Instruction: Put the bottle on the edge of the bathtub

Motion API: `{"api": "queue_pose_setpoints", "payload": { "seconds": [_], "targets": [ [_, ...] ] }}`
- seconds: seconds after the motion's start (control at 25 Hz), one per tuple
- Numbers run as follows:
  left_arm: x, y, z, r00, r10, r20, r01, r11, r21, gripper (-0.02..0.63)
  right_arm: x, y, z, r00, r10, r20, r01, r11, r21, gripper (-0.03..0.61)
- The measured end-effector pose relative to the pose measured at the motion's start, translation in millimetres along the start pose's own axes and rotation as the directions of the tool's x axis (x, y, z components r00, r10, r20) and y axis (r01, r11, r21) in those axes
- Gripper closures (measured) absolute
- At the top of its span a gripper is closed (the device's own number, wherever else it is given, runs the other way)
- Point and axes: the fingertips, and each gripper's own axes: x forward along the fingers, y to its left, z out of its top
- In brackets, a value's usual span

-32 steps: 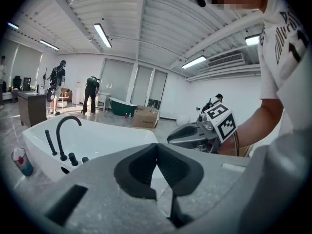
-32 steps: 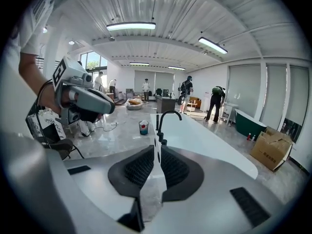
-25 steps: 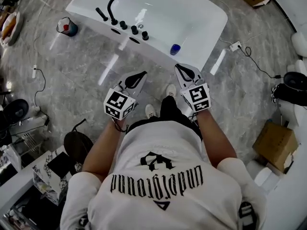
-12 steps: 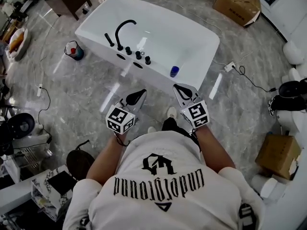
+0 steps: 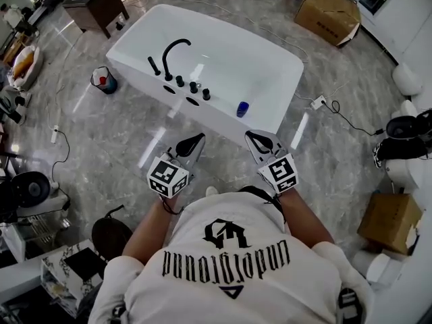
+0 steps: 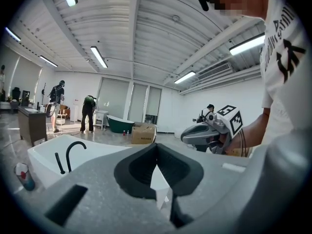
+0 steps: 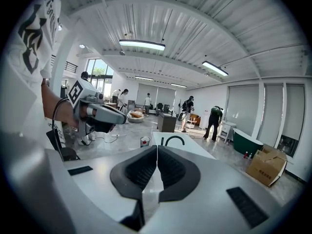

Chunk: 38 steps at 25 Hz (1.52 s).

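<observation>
Left gripper point(image 5: 196, 139) and right gripper point(image 5: 251, 135), both grey and handheld, are clenched shut and empty. Small blue bottle point(image 5: 242, 109) stands upright on the near rim of the white bathtub point(image 5: 223, 102), beyond both tips and apart from them, nearer the right gripper.

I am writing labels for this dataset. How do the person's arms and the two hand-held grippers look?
The left hand-held gripper and the right hand-held gripper each have a light grey body, black ridged pads and a white cube with black square markers. The person wears a white short-sleeved T-shirt with black print; a thin dark cord circles the left wrist.
</observation>
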Motion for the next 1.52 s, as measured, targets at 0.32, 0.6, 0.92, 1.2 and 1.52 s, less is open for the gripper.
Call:
{"api": "queue_pose_setpoints", "payload": {
  "seconds": [0.32,0.6,0.92,1.2,1.52],
  "targets": [
    [12,-31,6,1.0,0.023,-0.009,-0.022,1.0,0.003,0.6,-37,-16,3,0.999,0.021,0.046,-0.022,1.0,0.002,0.56],
    [36,-84,8,0.999,0.049,-0.003,-0.049,0.999,0.011,0.6,-87,-30,-18,0.996,0.061,0.061,-0.061,0.998,-0.003,0.56],
    [58,-149,-10,0.996,0.08,-0.029,-0.08,0.997,-0.002,0.6,-149,-39,-38,0.991,0.096,0.09,-0.099,0.995,0.02,0.56],
    [72,-204,-19,0.995,0.096,-0.038,-0.096,0.995,-0.001,0.6,-198,-47,-62,0.988,0.115,0.102,-0.118,0.993,0.026,0.56],
    [64,-257,-24,0.991,0.132,-0.038,-0.132,0.991,0.006,0.6,-241,-39,-80,0.98,0.154,0.129,-0.16,0.986,0.035,0.56]
  ]
}}
